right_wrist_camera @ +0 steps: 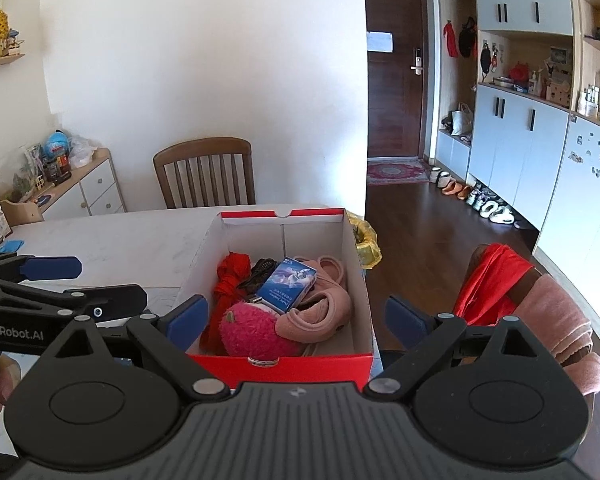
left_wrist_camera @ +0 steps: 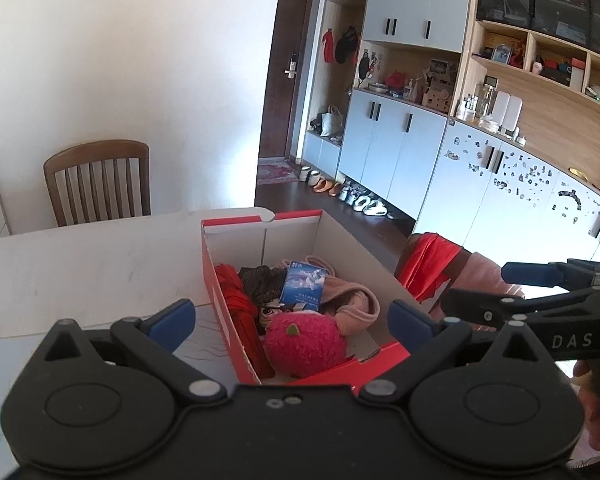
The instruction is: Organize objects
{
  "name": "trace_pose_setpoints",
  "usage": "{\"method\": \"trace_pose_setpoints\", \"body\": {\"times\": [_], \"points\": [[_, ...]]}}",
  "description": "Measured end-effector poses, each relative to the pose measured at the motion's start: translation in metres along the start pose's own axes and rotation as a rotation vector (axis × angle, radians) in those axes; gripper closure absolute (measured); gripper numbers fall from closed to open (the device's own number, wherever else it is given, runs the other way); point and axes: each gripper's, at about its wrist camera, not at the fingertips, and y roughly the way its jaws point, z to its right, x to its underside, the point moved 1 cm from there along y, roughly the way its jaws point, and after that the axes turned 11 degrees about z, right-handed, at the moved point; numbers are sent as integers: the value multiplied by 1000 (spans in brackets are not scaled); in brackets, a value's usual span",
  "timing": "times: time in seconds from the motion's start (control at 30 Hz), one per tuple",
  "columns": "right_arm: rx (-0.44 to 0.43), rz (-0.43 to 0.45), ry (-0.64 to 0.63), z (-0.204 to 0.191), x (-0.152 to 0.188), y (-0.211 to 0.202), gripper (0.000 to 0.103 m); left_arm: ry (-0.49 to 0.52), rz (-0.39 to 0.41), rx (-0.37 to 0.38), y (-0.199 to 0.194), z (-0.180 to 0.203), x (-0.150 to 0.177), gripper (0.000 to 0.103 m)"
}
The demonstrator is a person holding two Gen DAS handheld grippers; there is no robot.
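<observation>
Where the left wrist view opens, the red shoebox (left_wrist_camera: 300, 292) stands lidless on the white desk (left_wrist_camera: 80, 264), its long axis running away from the camera and slightly leftward, its near end at the desk's front; its right wall lies along the desk's right edge, beyond which a chair draped in red and pink cloth (left_wrist_camera: 452, 268) stands close; left of the box the desk is bare to its far edge, where a wooden chair (left_wrist_camera: 100, 184) faces in. Inside lie a folded red cloth (left_wrist_camera: 240, 304) along the left wall, a pink plush ball (left_wrist_camera: 304, 344) at the near end, pink slippers (left_wrist_camera: 352, 300) to the right, and a blue packet (left_wrist_camera: 304, 284) tilted on top, long axis pointing away. Left gripper (left_wrist_camera: 292, 320) hovers before the near end, fingers (left_wrist_camera: 172, 320) wide, nothing between them; the right gripper (left_wrist_camera: 540, 292) enters from the right edge, fingers likewise spread.

As seen from the right wrist, the same shoebox (right_wrist_camera: 284, 280) sits square-on, long axis straight ahead; a yellow bag (right_wrist_camera: 368, 244) stands just beyond its far right corner, off the desk's (right_wrist_camera: 120, 236) edge; open wooden floor (right_wrist_camera: 428, 220) extends rightward to cabinets and a row of shoes (right_wrist_camera: 480, 200). Right gripper (right_wrist_camera: 296, 320) has its fingers (right_wrist_camera: 188, 320) at full spread, flanking the box's near end without touching it, holding nothing; the left gripper (right_wrist_camera: 60, 288) reaches in from the left over bare desk, fingers apart.
</observation>
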Motion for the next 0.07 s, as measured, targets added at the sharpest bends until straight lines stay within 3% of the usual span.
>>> {"method": "trace_pose_setpoints", "body": {"times": [0.07], "points": [[1,2,1,0,0,0,7,6,5,0,1,0,0,1]]}}
